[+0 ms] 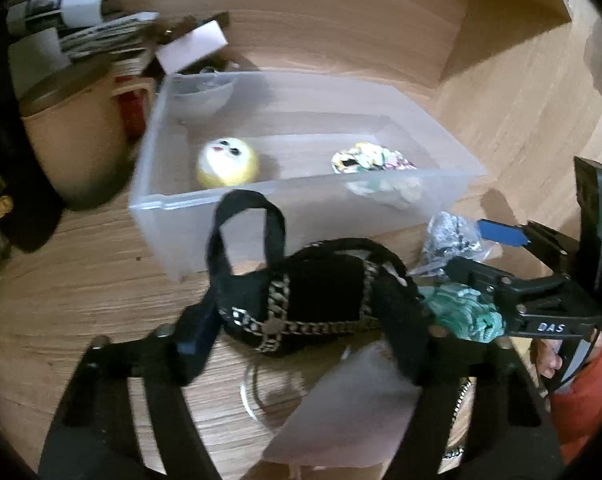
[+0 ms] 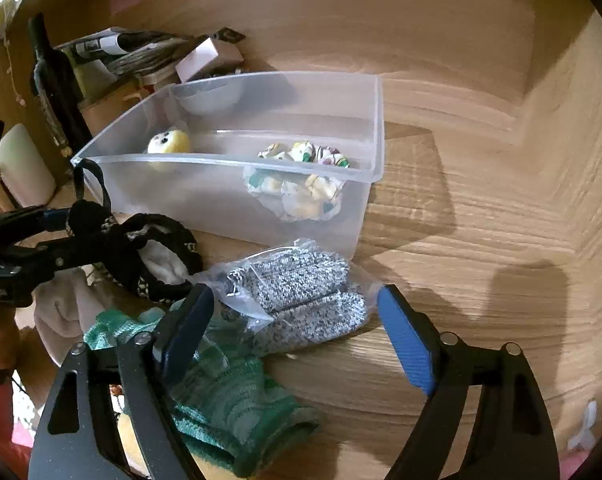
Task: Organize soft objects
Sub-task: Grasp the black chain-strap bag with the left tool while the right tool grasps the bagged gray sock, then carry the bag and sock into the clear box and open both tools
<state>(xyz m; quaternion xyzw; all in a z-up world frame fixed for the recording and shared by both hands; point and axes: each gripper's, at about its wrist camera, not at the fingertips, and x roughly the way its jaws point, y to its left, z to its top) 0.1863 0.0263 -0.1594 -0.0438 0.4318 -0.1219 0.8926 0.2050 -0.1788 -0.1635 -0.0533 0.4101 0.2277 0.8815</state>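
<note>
My left gripper (image 1: pixel 301 316) is shut on a black knitted pouch with chain trim (image 1: pixel 317 304) and holds it just in front of the clear plastic bin (image 1: pixel 173 240). The pouch also shows in the right wrist view (image 2: pixel 157 256). The bin (image 2: pixel 375 128) holds a yellow plush ball (image 1: pixel 227 162) and a patterned fabric scrunchie (image 1: pixel 373 160). My right gripper (image 2: pixel 297 332) is open, its blue pads either side of a bagged grey knit item (image 2: pixel 301 292). A green knit piece (image 2: pixel 221 392) lies under its left finger.
A beige cloth (image 2: pixel 65 312) lies left of the green piece. A tan pot (image 1: pixel 73 136), stacked papers (image 1: pixel 81 28) and a white box (image 1: pixel 193 46) stand behind the bin. Wooden shelf walls rise at the back and right. A white bowl (image 1: pixel 205 96) sits behind the bin.
</note>
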